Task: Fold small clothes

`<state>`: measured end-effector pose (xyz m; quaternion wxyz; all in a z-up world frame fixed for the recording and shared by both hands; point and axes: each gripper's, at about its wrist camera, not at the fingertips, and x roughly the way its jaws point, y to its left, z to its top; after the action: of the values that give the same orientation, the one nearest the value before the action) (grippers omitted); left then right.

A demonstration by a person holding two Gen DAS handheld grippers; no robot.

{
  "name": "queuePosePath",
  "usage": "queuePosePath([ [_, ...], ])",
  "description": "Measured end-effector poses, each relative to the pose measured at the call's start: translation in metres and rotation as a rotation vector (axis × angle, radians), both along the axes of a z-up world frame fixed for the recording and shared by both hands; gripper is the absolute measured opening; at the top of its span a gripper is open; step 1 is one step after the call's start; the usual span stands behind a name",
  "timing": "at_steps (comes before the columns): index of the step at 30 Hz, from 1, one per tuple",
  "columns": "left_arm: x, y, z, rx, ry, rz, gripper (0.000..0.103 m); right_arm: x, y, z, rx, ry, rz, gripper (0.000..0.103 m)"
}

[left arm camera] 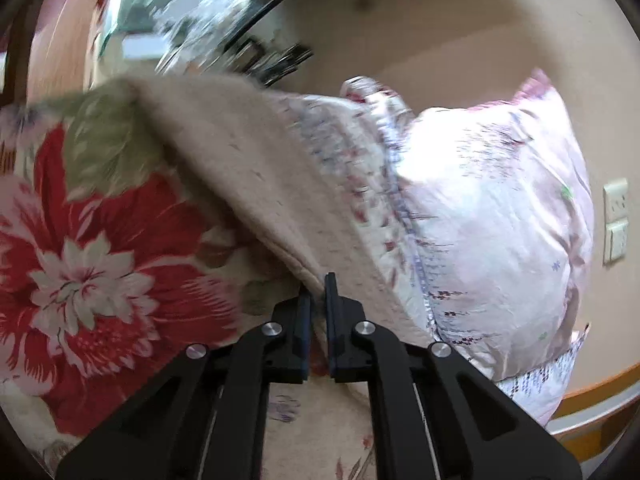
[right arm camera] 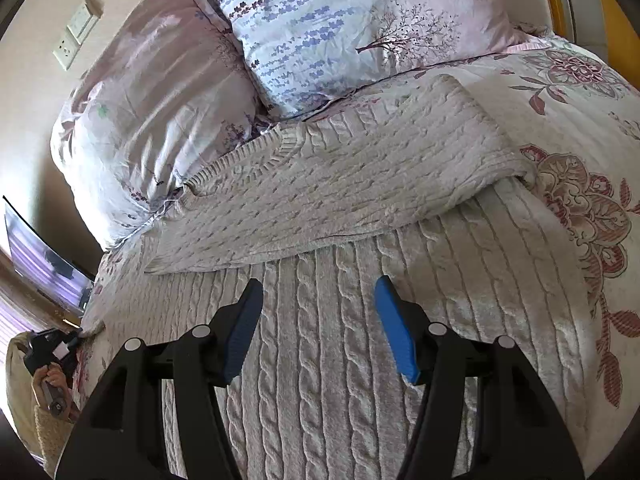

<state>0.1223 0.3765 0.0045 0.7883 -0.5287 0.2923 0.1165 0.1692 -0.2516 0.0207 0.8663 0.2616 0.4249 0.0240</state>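
Observation:
A cream cable-knit sweater (right arm camera: pixel 340 340) lies flat on the bed, with one sleeve (right arm camera: pixel 340 176) folded across its upper part. My right gripper (right arm camera: pixel 320 292) hovers over the sweater's body, its blue pads wide apart and nothing between them. In the left wrist view my left gripper (left arm camera: pixel 319 284) is shut on an edge of the sweater (left arm camera: pixel 240 168), which rises away from the jaws as a lifted flap. The right wrist view shows the left gripper (right arm camera: pixel 76 336) at the far lower left, pinching the sweater's corner, with a hand (right arm camera: pixel 52 380) behind it.
The bed cover (left arm camera: pixel 100 240) has large red flowers. Two lilac printed pillows (right arm camera: pixel 340 20) (right arm camera: pixel 140 112) lean at the head of the bed, right behind the sweater. Wall sockets (right arm camera: pixel 78 32) sit on the beige wall. A wooden bed frame (left arm camera: pixel 600 388) edges the mattress.

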Motion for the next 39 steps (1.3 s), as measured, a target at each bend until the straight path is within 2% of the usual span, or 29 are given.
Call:
queuePosePath([
  [6,0.02,-0.035,0.051,0.097,-0.119,-0.097,0.005,-0.002,-0.003,0.001,0.009,-0.007,-0.001,0.06],
  [10,0.042,-0.083,0.085,0.171,-0.196,-0.216,0.005,-0.005,-0.007,0.004,0.007,-0.018,-0.004,0.06],
  [14,0.061,-0.144,0.101,0.217,-0.254,-0.36,0.005,-0.008,-0.009,0.007,0.004,-0.027,-0.003,0.061],
  [17,0.076,-0.198,0.1,0.221,-0.281,-0.495,0.005,-0.009,-0.011,0.007,0.001,-0.028,-0.002,0.061],
  [20,0.091,-0.253,0.086,0.215,-0.261,-0.621,0.005,-0.01,-0.011,0.007,-0.003,-0.023,-0.001,0.061],
  [21,0.098,-0.279,0.074,0.208,-0.236,-0.681,0.005,-0.01,-0.012,0.007,-0.007,-0.021,0.0,0.061],
  [25,0.11,-0.335,0.031,0.161,-0.135,-0.823,0.006,-0.009,-0.01,0.012,-0.042,-0.011,0.018,0.061],
  [26,0.111,-0.344,0.023,0.16,-0.103,-0.848,0.01,-0.008,-0.009,0.015,-0.055,-0.011,0.03,0.062],
  [28,0.108,-0.347,0.013,0.153,-0.077,-0.87,0.018,-0.004,-0.001,0.027,-0.098,-0.025,0.08,0.061],
  [30,0.1,-0.338,0.015,0.145,-0.093,-0.867,0.028,0.003,0.013,0.042,-0.141,-0.052,0.149,0.061],
  [32,0.088,-0.315,0.02,0.161,-0.118,-0.817,0.032,0.012,0.037,0.057,-0.19,-0.091,0.25,0.061],
  [36,0.069,-0.262,0.024,0.189,-0.097,-0.681,0.033,0.034,0.106,0.078,-0.267,-0.169,0.491,0.061],
  [39,0.063,-0.235,0.02,0.187,-0.067,-0.622,0.033,0.047,0.163,0.082,-0.317,-0.217,0.65,0.06],
])
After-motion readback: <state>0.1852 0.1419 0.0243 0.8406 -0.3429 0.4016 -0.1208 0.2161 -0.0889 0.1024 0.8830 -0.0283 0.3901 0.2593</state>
